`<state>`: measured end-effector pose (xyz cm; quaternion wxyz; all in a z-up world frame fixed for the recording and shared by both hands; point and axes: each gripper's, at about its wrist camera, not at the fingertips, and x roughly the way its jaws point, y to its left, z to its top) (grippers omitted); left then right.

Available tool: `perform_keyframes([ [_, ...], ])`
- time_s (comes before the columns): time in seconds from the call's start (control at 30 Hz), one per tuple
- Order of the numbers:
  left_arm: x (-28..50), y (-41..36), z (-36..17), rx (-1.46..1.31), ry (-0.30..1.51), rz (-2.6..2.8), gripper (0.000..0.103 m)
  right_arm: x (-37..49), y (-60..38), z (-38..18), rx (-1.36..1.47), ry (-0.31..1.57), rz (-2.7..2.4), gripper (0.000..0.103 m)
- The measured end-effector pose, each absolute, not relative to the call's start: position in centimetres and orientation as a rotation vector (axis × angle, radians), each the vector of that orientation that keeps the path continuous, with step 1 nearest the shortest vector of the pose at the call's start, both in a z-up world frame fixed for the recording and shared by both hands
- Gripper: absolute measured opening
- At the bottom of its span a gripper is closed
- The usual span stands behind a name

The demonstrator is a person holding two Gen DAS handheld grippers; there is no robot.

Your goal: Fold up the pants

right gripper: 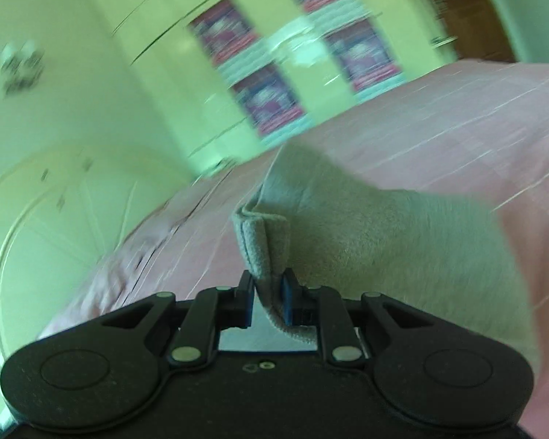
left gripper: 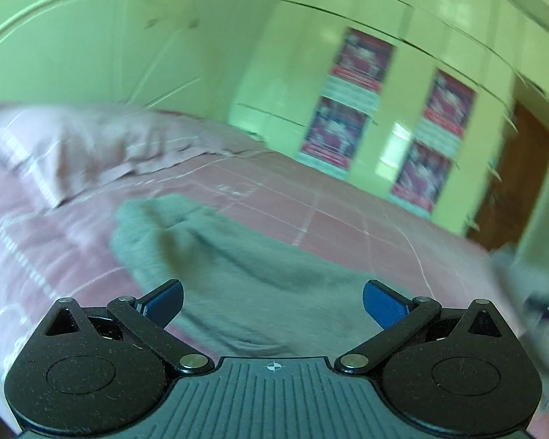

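Grey sweatpants [left gripper: 238, 267] lie rumpled on a pink checked bedspread [left gripper: 347, 219]. My left gripper [left gripper: 272, 292] hovers just over their near part, open, its blue pads wide apart with nothing between them. In the right wrist view, the ribbed cuff [right gripper: 261, 241] of the pants stands up out of my right gripper [right gripper: 269, 281]. That gripper is shut on the cuff, with a thin gap showing beside the left finger lower down. The rest of the grey cloth [right gripper: 366, 241] spreads to the right over the bedspread [right gripper: 439, 117]. Both views are blurred.
A pink pillow [left gripper: 73, 146] lies at the head of the bed, below a pale green headboard [left gripper: 91, 55]. Green wardrobe doors [left gripper: 402, 84] with red and blue posters [left gripper: 362, 58] stand beyond the bed. A brown door [left gripper: 512, 168] is at the far right.
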<state>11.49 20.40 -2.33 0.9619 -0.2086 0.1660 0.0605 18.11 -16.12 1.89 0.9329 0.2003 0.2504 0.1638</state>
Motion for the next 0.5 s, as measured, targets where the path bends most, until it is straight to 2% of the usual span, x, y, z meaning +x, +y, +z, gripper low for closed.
perform_keyframes([
  [0.03, 11.9, 21.1, -2.7, -0.443, 0.340, 0.136, 0.103, 18.6, -13.8, 0.2, 0.359, 0.616, 0.384, 0.025],
  [0.07, 12.1, 21.4, -2.9, -0.448, 0.338, 0.155, 0.103, 18.9, -11.9, -1.1, 0.314, 0.742, 0.390, 0.019],
  [0.1, 12.4, 21.6, -3.3, -0.449, 0.339, 0.171, 0.103, 18.1, -11.5, -1.5, 0.316, 0.732, 0.383, 0.010],
  [0.13, 12.8, 21.8, -3.6, -0.454, 0.345, 0.174, 0.103, 16.7, -11.9, -1.2, 0.337, 0.656, 0.379, 0.011],
  [0.17, 13.1, 21.9, -4.0, -0.460, 0.357, 0.173, 0.103, 15.8, -12.2, -0.8, 0.335, 0.620, 0.366, 0.017],
  [0.3, 14.8, 21.0, -4.9, -0.411, 0.424, 0.193, 0.103, 15.4, -13.1, 0.7, 0.288, 0.580, 0.328, 0.019],
  [0.33, 14.7, 20.6, -5.0, -0.396, 0.438, 0.191, 0.103, 15.5, -13.2, 0.8, 0.269, 0.580, 0.305, 0.021],
  [0.43, 14.4, 19.5, -4.7, -0.365, 0.459, 0.167, 0.103, 17.3, -12.3, -2.3, 0.204, 0.769, 0.285, 0.022],
  [0.5, 14.2, 19.2, -4.7, -0.361, 0.465, 0.161, 0.103, 16.6, -12.6, -1.2, 0.226, 0.703, 0.297, 0.018],
])
